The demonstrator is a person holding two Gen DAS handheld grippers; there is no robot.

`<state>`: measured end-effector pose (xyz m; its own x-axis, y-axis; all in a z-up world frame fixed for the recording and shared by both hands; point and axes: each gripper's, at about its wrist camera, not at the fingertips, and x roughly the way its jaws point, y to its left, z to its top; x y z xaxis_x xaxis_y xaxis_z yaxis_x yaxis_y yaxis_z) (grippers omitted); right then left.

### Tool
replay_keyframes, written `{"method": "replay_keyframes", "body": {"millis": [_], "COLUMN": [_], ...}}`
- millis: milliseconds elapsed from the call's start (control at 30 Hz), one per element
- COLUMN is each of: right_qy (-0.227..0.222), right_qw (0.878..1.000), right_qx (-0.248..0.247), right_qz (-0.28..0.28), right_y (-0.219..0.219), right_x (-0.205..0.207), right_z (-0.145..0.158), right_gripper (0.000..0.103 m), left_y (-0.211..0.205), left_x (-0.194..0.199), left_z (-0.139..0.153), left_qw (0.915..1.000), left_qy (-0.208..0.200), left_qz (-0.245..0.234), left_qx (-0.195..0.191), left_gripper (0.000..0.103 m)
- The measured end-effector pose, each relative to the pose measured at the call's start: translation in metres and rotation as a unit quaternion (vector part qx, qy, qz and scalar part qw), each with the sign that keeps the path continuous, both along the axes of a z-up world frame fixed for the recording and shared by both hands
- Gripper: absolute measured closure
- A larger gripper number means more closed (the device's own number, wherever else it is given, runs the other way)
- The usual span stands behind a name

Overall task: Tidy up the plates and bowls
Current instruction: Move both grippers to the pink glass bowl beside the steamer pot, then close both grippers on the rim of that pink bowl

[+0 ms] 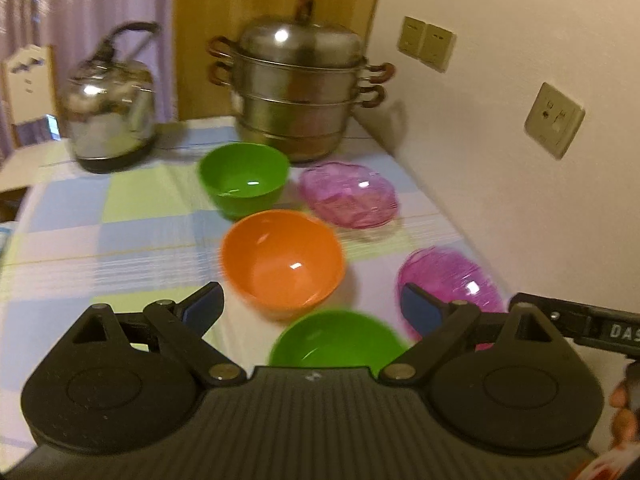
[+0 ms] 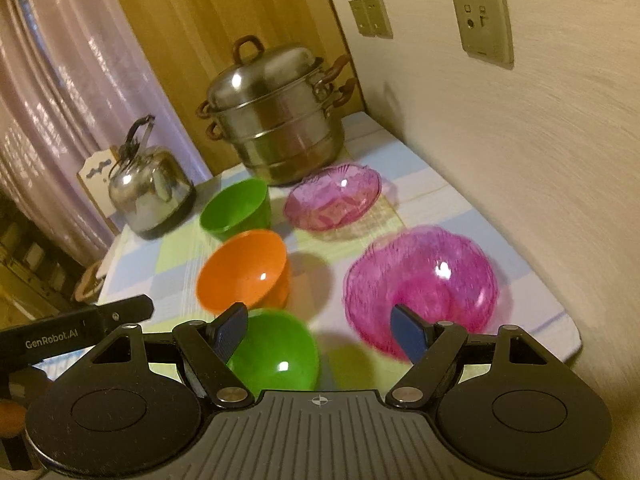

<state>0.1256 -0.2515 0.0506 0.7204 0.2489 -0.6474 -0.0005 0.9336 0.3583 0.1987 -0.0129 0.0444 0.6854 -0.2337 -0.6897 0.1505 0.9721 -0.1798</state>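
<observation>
While both your left tongs (image 1: 312,308) and right tongs (image 2: 322,330) hang spread and empty, nothing is stacked yet: three plastic bowls, far green (image 1: 244,178), orange (image 1: 282,258), near green (image 1: 338,338), and two pink glass dishes (image 2: 420,284) (image 2: 334,196) sit apart on the checked desk (image 1: 100,216).

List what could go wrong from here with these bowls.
1. The near pink glass bowl sits close to the table edge; a nudge from the open right gripper might push it off.
2. The near green bowl nearly touches the orange bowl; the open left gripper may knock both.
</observation>
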Motion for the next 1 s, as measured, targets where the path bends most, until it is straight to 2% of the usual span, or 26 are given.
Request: {"method": "replay_keyframes", "body": {"millis": [200, 367, 433, 533, 567, 600, 800, 1000], "right_qy": [-0.004, 0.011, 0.021, 0.035, 0.043, 0.049, 0.077, 0.098], "right_qw": [1.000, 1.000, 1.000, 0.999, 0.999, 0.999, 0.997, 0.995], "right_qx": [-0.021, -0.018, -0.011, -0.011, -0.007, -0.003, 0.010, 0.014], "right_qz": [-0.006, -0.004, -0.004, 0.000, 0.002, 0.004, 0.013, 0.019], "right_y": [-0.023, -0.044, -0.051, -0.057, -0.059, -0.061, -0.067, -0.068], "right_x": [0.064, 0.126, 0.149, 0.182, 0.194, 0.203, 0.251, 0.281], "right_z": [0.001, -0.010, -0.017, -0.030, -0.036, -0.041, -0.072, -0.099], "right_gripper": [0.025, 0.025, 0.026, 0.026, 0.029, 0.037, 0.056, 0.063], "left_y": [-0.018, -0.031, -0.034, -0.038, -0.039, -0.042, -0.051, -0.062], "left_x": [0.085, 0.165, 0.194, 0.226, 0.232, 0.239, 0.264, 0.282], "left_z": [0.000, -0.016, -0.027, -0.045, -0.050, -0.057, -0.092, -0.116], "left_qw": [0.9992, 0.9971, 0.9956, 0.9937, 0.9930, 0.9917, 0.9869, 0.9848], "left_qy": [0.013, 0.048, 0.071, 0.098, 0.104, 0.115, 0.150, 0.167], "left_qz": [-0.037, -0.058, -0.056, -0.049, -0.051, -0.053, -0.056, -0.047], "left_qx": [-0.004, -0.016, -0.025, -0.024, -0.021, -0.019, -0.018, 0.000], "left_gripper": [0.010, 0.018, 0.024, 0.027, 0.028, 0.031, 0.045, 0.050]}}
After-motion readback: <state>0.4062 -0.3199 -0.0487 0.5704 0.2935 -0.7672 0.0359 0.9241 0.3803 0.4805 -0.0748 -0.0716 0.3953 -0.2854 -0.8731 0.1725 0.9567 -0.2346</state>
